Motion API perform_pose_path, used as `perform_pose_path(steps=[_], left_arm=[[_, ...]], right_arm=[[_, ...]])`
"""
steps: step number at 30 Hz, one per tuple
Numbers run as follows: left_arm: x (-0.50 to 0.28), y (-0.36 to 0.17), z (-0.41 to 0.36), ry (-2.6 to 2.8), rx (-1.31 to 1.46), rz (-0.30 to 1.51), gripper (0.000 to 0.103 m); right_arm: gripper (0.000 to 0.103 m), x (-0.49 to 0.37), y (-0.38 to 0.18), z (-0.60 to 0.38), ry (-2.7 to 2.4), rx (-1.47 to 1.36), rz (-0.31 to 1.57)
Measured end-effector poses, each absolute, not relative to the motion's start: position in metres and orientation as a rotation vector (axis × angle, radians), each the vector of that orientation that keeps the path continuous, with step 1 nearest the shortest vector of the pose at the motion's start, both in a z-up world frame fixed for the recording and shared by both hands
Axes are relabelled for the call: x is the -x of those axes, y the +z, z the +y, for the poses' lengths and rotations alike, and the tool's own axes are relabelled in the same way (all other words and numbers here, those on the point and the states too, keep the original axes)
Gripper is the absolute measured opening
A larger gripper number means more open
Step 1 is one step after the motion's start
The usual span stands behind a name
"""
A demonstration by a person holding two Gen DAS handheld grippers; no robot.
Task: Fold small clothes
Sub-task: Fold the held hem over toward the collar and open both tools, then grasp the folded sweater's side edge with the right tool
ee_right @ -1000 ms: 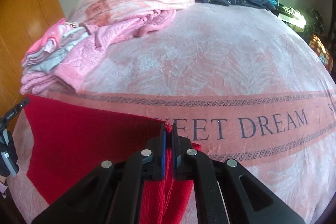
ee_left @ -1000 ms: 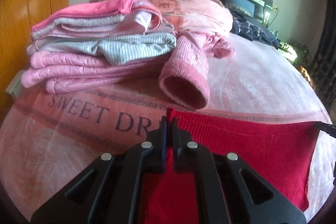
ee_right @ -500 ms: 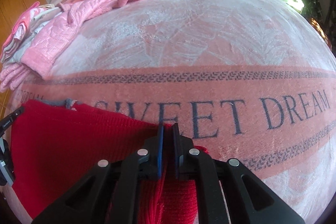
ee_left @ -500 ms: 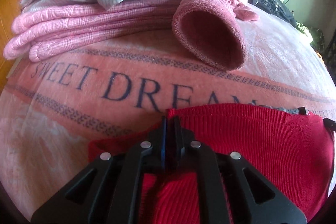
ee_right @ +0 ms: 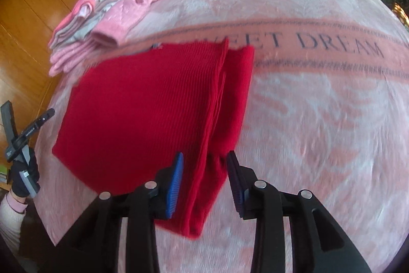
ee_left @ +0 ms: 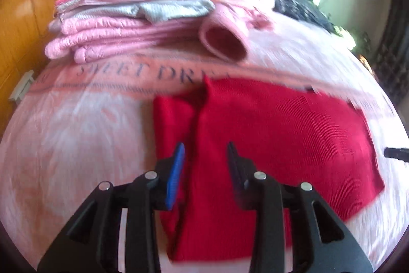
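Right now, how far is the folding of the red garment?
Done: the red garment lies flat on the blanket, one side folded over. In hand: nothing; left gripper and right gripper are open. Left: further folds, then perhaps the folded pile.

Each gripper (ee_left: 205, 152) (ee_right: 204, 163) is black, with silver screws and blue ribbed pads (ee_left: 175, 175). The person's hand (ee_right: 24, 178) wears a dark glove above a pale pink sleeve (ee_right: 12, 206).

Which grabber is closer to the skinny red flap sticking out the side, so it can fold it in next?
Probably the right gripper: open, right above the red garment flap edge; the left is at the opposite side.
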State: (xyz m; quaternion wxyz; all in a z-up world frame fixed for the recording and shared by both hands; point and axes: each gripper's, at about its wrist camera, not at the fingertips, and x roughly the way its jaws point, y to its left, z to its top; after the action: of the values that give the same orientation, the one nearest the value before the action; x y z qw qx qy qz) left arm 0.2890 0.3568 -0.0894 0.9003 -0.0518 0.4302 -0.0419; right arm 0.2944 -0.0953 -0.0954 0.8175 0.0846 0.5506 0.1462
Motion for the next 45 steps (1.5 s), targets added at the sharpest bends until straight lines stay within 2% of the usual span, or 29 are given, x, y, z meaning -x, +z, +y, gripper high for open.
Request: perform_pose_path(steps=[6,8,10,16,32,35,36,38,39,40,45], left_arm=[[-0.259,-0.116,0.333,-0.178,0.149,1.005,0.038],[-0.259,-0.125,0.328,-0.173,0.131,1.027,0.038],[-0.262,-0.135,0.329,-0.166,0.145,1.052,0.038],[-0.266,-0.141,0.333,-0.178,0.152,1.073,0.039],[-0.265,-0.148,0.337,-0.199,0.177,1.059,0.041],[-0.265,-0.148,0.335,-0.199,0.179,1.056,0.045],[-0.265,-0.147,0.334,-0.202,0.179,1.059,0.046],[-0.267,-0.145,0.332,-0.210,0.169,1.073,0.050],[-0.268,-0.141,0.331,-0.207,0.161,1.085,0.050],[-0.269,-0.137,0.330,-0.210,0.159,1.089,0.051],[-0.281,-0.112,0.325,-0.234,0.174,1.035,0.057]], right_arm=[[0.036,-0.259,-0.125,-0.082,0.346,-0.162,1.218],[0.029,-0.259,-0.132,-0.081,0.350,-0.189,1.224],[0.009,-0.259,-0.131,-0.084,0.345,-0.208,1.226],[0.007,-0.251,-0.112,-0.090,0.320,-0.187,1.221],[0.007,-0.254,-0.138,-0.092,0.288,-0.211,1.252],[0.011,-0.253,-0.137,-0.092,0.298,-0.206,1.251],[0.017,-0.253,-0.135,-0.094,0.304,-0.213,1.249],[0.037,-0.250,-0.129,-0.097,0.299,-0.231,1.239],[0.051,-0.249,-0.122,-0.100,0.284,-0.237,1.221],[0.055,-0.246,-0.117,-0.103,0.280,-0.244,1.197],[0.061,-0.260,-0.103,-0.122,0.312,-0.374,1.165]])
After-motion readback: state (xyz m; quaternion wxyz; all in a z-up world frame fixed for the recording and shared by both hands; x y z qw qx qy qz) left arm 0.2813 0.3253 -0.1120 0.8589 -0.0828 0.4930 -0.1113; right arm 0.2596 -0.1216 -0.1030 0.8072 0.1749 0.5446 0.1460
